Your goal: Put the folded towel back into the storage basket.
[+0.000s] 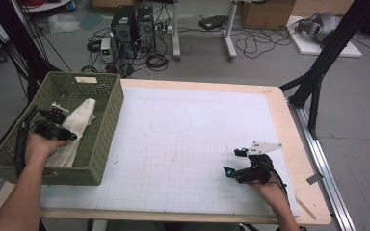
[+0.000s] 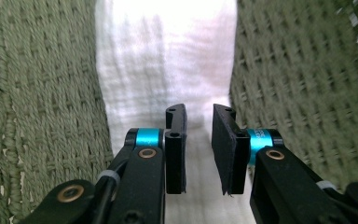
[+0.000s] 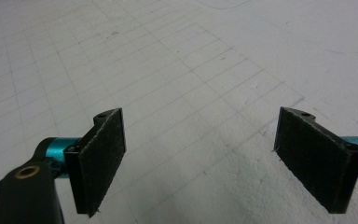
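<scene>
A white folded cloth (image 1: 81,115) lies inside a green woven basket (image 1: 105,130) at the table's left side. My left gripper (image 1: 67,126) reaches into the basket and hovers just over the cloth. In the left gripper view, the cloth (image 2: 163,60) runs up between the basket's woven walls (image 2: 37,93), and the left gripper (image 2: 199,135) has its jaws a narrow gap apart with nothing pinched between them. My right gripper (image 1: 233,160) rests low over the white gridded mat (image 1: 183,139) at the front right. In the right gripper view, the right gripper (image 3: 200,154) stands wide open above the mat (image 3: 168,56).
The wooden table edge (image 1: 294,144) borders the mat on the right. Black frame legs (image 1: 318,72) stand beyond the right rear corner. Computer boxes and cables (image 1: 135,29) lie on the floor behind the table.
</scene>
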Demonstrator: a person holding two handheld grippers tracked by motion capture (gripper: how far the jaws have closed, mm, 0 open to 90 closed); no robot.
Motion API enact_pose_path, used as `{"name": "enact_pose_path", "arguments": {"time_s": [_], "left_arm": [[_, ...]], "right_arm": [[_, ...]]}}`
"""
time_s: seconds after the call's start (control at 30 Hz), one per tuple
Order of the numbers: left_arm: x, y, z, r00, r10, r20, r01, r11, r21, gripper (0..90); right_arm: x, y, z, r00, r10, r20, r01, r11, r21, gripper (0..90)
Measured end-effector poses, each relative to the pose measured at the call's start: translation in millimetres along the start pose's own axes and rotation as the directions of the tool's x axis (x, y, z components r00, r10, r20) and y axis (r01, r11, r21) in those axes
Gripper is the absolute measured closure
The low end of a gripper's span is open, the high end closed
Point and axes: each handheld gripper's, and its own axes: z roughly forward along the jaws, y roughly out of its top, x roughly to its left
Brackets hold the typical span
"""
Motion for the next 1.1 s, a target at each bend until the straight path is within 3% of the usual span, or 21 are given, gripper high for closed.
{"name": "enact_pose_path", "arguments": {"time_s": [0.1,0.3,0.4,0.47,0.53,0.63,0.77,0.8,0.83,0.9,1.03,1.1], "left_arm": [[-0.5,-1.8,7.1,0.9999,0.003,0.013,-0.004,0.9983,0.058,74.3],[-1.3,-1.4,5.8,0.9992,0.012,0.038,-0.014,0.9987,0.050,75.5],[-1.1,0.9,-0.4,0.9986,0.003,0.053,-0.001,0.9995,-0.031,78.5],[-1.3,3.6,-4.5,0.9977,-0.016,0.067,0.022,0.9949,-0.098,80.3],[-2.4,7.8,-7.2,0.9988,-0.015,0.047,0.022,0.9875,-0.156,80.6],[-3.3,13.5,-8.3,0.9989,-0.036,0.030,0.043,0.9682,-0.247,83.0],[-5.1,20.6,-4.1,0.9973,-0.073,0.014,0.073,0.9241,-0.375,87.3],[-5.5,21.5,-2.0,0.9964,-0.084,0.011,0.081,0.9158,-0.393,87.3],[-6.3,22.1,0.3,0.9963,-0.086,-0.002,0.078,0.9147,-0.396,87.2],[-6.1,21.4,4.6,0.9961,-0.086,-0.020,0.072,0.9256,-0.372,87.1],[-4.7,16.7,14.3,0.9969,-0.073,-0.028,0.063,0.9620,-0.265,83.7],[-4.8,15.9,14.7,0.9973,-0.071,-0.016,0.065,0.9658,-0.251,82.9]], "right_arm": [[0.0,0.2,-0.2,1.0000,0.002,0.000,-0.002,1.000,-0.003,16.0],[0.3,0.7,-0.7,1.0000,0.000,-0.001,0.000,1.000,-0.008,16.0],[0.3,0.8,-1.2,1.0000,0.001,0.001,-0.001,1.000,-0.012,16.0],[0.4,0.8,-0.9,1.0000,0.001,0.000,-0.001,1.000,-0.009,16.0],[0.1,1.0,-0.2,1.0000,-0.004,-0.001,0.004,1.000,-0.010,16.0],[-0.3,0.8,-0.3,1.0000,0.000,0.000,0.000,1.000,-0.008,16.0],[-2.0,0.6,-1.7,1.0000,0.004,0.005,-0.004,1.000,-0.019,16.0],[-2.0,0.5,-2.0,1.0000,0.007,0.004,-0.007,1.000,-0.019,16.0],[-2.0,0.5,-2.2,1.0000,0.008,0.004,-0.008,1.000,-0.020,16.0],[-1.9,0.6,-2.8,1.0000,0.005,0.005,-0.005,1.000,-0.023,16.0],[-1.5,0.8,-4.1,1.0000,0.003,0.004,-0.003,0.999,-0.032,16.0],[-1.0,0.9,-4.9,1.0000,0.002,0.003,-0.002,0.999,-0.036,16.0]]}}
